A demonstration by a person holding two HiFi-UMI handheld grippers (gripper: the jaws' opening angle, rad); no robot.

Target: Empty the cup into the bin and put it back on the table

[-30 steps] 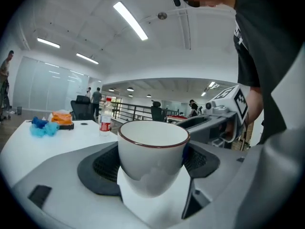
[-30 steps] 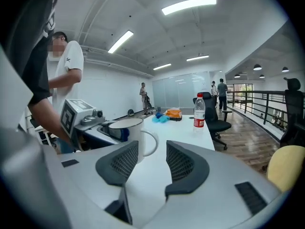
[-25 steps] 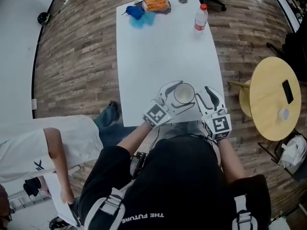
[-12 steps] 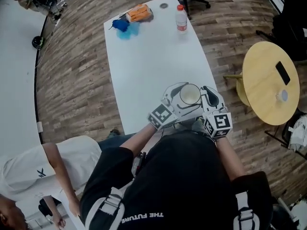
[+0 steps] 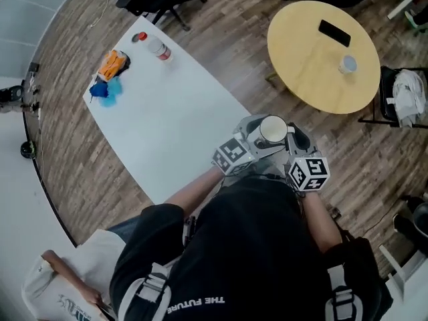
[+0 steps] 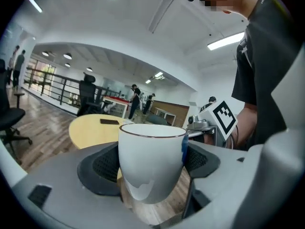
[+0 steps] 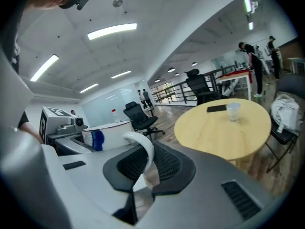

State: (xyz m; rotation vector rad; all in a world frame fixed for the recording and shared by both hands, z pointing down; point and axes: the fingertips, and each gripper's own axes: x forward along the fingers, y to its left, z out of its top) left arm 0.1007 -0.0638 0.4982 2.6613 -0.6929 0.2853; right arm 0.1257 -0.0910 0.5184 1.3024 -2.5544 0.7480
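Note:
A white cup (image 5: 273,129) with a dark rim hangs upright over the wooden floor, just off the corner of the white table (image 5: 167,126). My left gripper (image 5: 262,138) is shut on the cup's body, and in the left gripper view the cup (image 6: 151,163) fills the space between the dark pads. My right gripper (image 5: 294,138) has just closed on the cup's handle (image 7: 143,151), which sits pinched between its two pads. The cup's contents are hidden from me.
A round yellow table (image 5: 314,65) with a phone (image 5: 334,33) and a small cup (image 5: 347,64) stands ahead to the right. A bottle (image 5: 159,47) and an orange and blue bundle (image 5: 110,65) lie at the white table's far end. A chair with white cloth (image 5: 408,95) is at the right.
The right gripper stood open beside the cup and is now shut on the handle. Both grippers have carried the cup off the table's edge toward the right, over the floor.

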